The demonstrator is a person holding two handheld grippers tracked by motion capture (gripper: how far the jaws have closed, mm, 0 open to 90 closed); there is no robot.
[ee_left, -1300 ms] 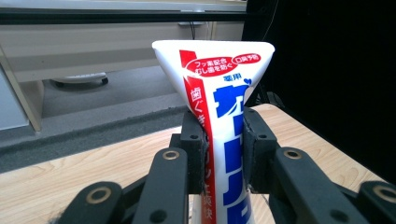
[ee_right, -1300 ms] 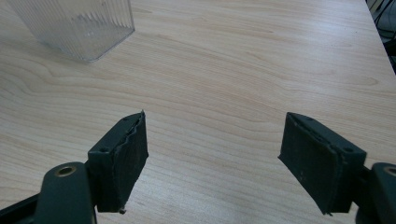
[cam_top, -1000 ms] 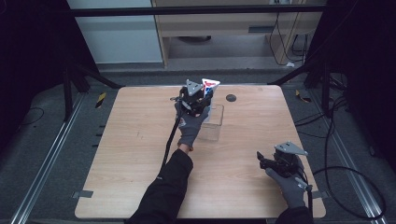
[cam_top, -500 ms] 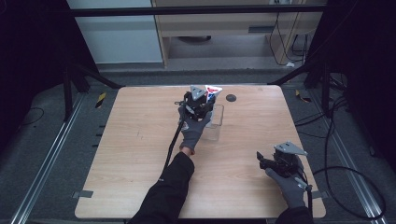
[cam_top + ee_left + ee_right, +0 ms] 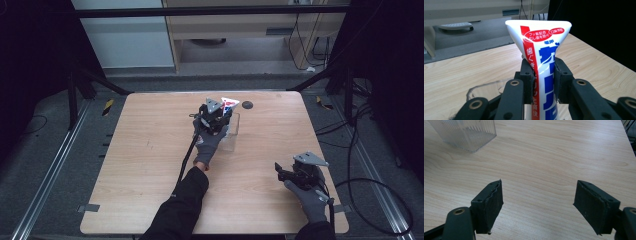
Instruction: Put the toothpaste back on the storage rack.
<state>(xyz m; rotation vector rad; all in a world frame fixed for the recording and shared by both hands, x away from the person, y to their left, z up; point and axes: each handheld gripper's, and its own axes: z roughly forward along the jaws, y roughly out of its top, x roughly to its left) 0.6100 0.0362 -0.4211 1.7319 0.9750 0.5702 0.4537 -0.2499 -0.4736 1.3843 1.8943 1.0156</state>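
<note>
High view, left gripper (image 5: 216, 116): held over the far middle of the wooden table (image 5: 150, 165), jaws clamped on a toothpaste tube (image 5: 229, 105) whose flat crimped end sticks out beyond the jaw tips.
High view, clear container (image 5: 231, 134): stands on the table directly beneath and just nearer than the left jaws; whether the tube's lower end reaches inside it is hard to tell from here.
High view, right gripper (image 5: 295, 174): rests low at the near right of the table, well apart from the container; jaws point left.
High view, dark round object (image 5: 247, 105): lies on the table just beyond the tube.
Left gripper view, tube (image 5: 541, 65): upright between the two black jaws, pads pressing its white, red and blue printed sides; the wide crimp rises above the jaw tips.
Left gripper view, container (image 5: 486, 87): its transparent rim shows below and left of the jaws.
Right gripper view, right gripper (image 5: 539, 202): jaws spread wide, bare tabletop between them.
Right gripper view, container (image 5: 466, 132): ribbed clear wall, far ahead and left of the jaws.
</note>
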